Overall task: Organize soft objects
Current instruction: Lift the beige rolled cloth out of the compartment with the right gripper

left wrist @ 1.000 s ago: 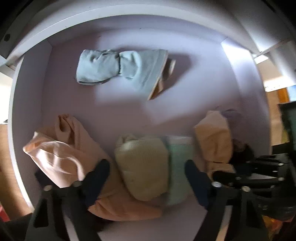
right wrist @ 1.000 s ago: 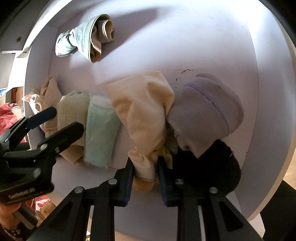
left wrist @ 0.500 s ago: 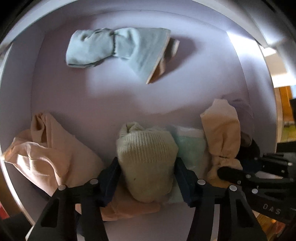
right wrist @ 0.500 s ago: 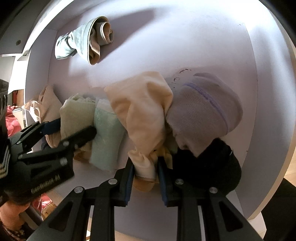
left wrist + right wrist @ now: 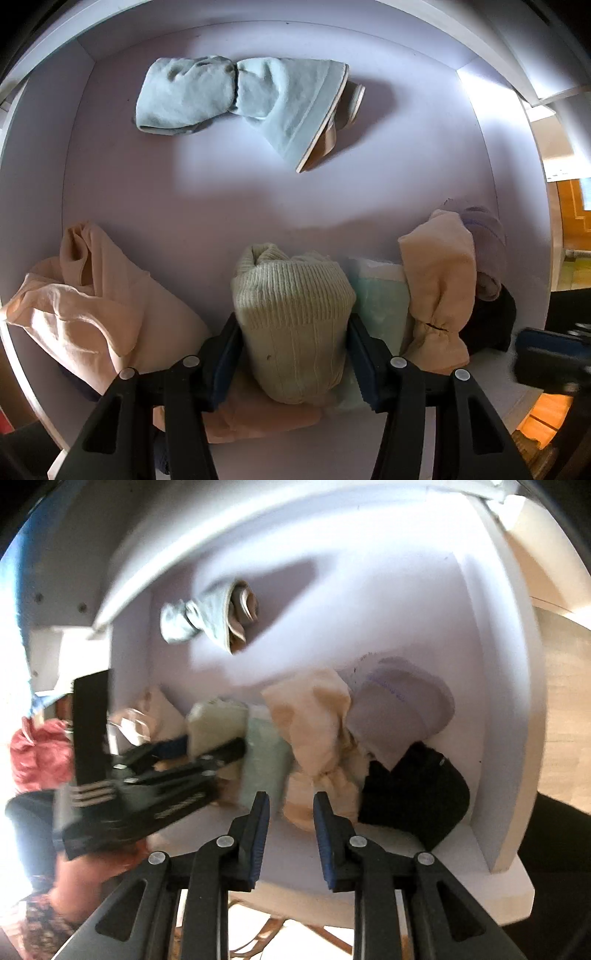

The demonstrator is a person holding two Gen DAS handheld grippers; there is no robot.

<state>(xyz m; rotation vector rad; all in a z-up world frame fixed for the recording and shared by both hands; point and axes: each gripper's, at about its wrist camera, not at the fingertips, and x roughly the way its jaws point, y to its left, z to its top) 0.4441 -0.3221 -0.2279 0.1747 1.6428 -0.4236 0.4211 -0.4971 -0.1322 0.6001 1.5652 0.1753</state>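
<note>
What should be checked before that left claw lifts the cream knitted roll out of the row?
1. Grip: the left gripper has a pad against each side of the cream knitted roll: ok.
2. Neighbour free: the mint folded piece lies right beside one pad; whether it is pinched too: cannot tell.
3. Underneath: the peach cloth runs under the roll; whether it will drag along: cannot tell.
4. Other claw clear: the right gripper is off to the side with nothing between its jaws: ok.
5. Room to set down: the drawer floor is bare between the row and the light blue bundle: ok.
</note>
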